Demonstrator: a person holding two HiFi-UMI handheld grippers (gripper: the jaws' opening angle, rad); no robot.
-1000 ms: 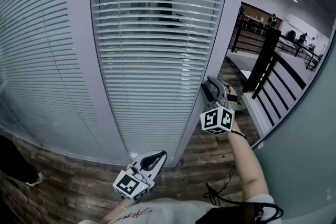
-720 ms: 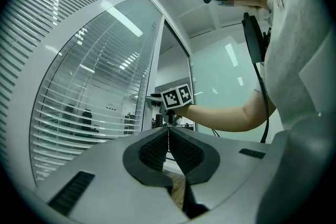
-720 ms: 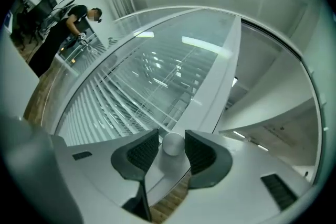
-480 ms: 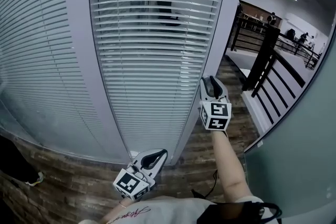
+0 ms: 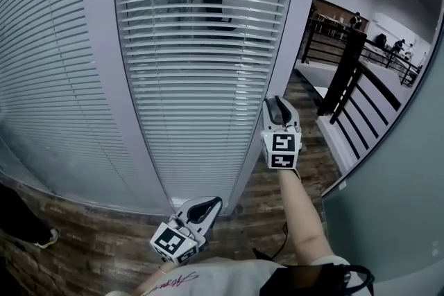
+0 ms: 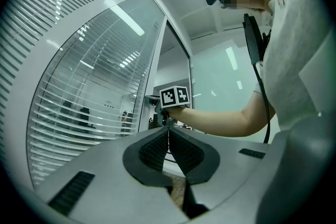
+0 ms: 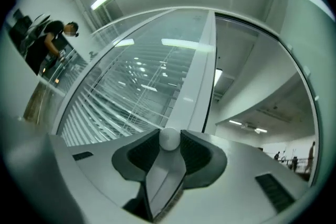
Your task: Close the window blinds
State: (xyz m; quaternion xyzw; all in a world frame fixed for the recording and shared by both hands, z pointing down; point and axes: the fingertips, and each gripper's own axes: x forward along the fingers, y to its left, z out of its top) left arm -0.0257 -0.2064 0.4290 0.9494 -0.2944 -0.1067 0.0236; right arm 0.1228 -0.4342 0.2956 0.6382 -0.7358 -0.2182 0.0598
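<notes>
Two grippers were in my charge, and only one was working. I had the right gripper (image 5: 278, 102) up against the pale frame post (image 5: 288, 24) beside the blinds (image 5: 201, 45). Its jaws had just been closing and were pinched on a small round white knob (image 7: 169, 139), which sat between the pad tips and touched both. I took the knob for the control that tilts the slats, which would be why I had gone to the post and not to the slats, sealed behind glass. The left gripper (image 5: 207, 204) hung low near my body, with its pads pressed together on nothing. I judged it parked there because the job needed one grip only.

The slats in the panel ahead were not fully turned. Dark chair shapes (image 5: 198, 7) showed between them, so I judged the closing unfinished.

Much was hard to read. From the head view the knob was hidden behind the right gripper's own body. In the right gripper view a pale stem (image 7: 165, 176) ran back from the knob between the jaws, and I could not tell whether it was a shaft or a wand. How the knob joined the post was also out of sight.
</notes>
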